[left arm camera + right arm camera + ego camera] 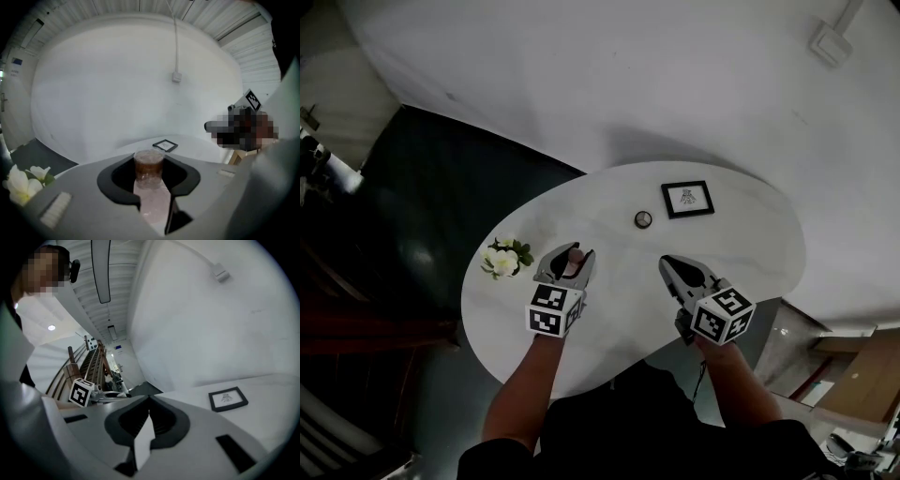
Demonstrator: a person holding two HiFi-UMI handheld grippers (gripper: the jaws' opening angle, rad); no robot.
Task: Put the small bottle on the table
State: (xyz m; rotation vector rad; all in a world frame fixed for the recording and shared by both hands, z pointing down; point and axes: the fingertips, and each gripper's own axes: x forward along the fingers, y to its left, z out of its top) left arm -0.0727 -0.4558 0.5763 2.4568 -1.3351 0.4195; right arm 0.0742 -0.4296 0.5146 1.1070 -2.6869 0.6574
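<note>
Big white rounded surface (741, 244) fills the mid of the head view, dark floor (412, 216) to its left. Both tongs are out over its near half, well apart from each other.

Left tongs (567, 253), on the surface's left part: jaws partway apart and clamped on the small bottle (149, 165), one pad on each side of it. Right tongs (149, 401), over the near right part: jaw tips pressed together, nothing btwn them, touching nothing we can see.

Next down in size, a black-framed picture (687, 199) lies flat toward the far side. A white flower sprig (504, 260) sits at the left edge, just beside the left tongs.

Now the bottle itself. It's see-through, pinkish along the body, w/ a brownish band at the far end. What's actually in it we can't tell. Its long axis runs along the tongs, far end poking out past the jaw tips and pointing away from us toward the wall. It's gripped over the surface; whether it touches down we can't tell.

Smallest: a dark round item (643, 219) just left of the picture, apart from both tongs.
</note>
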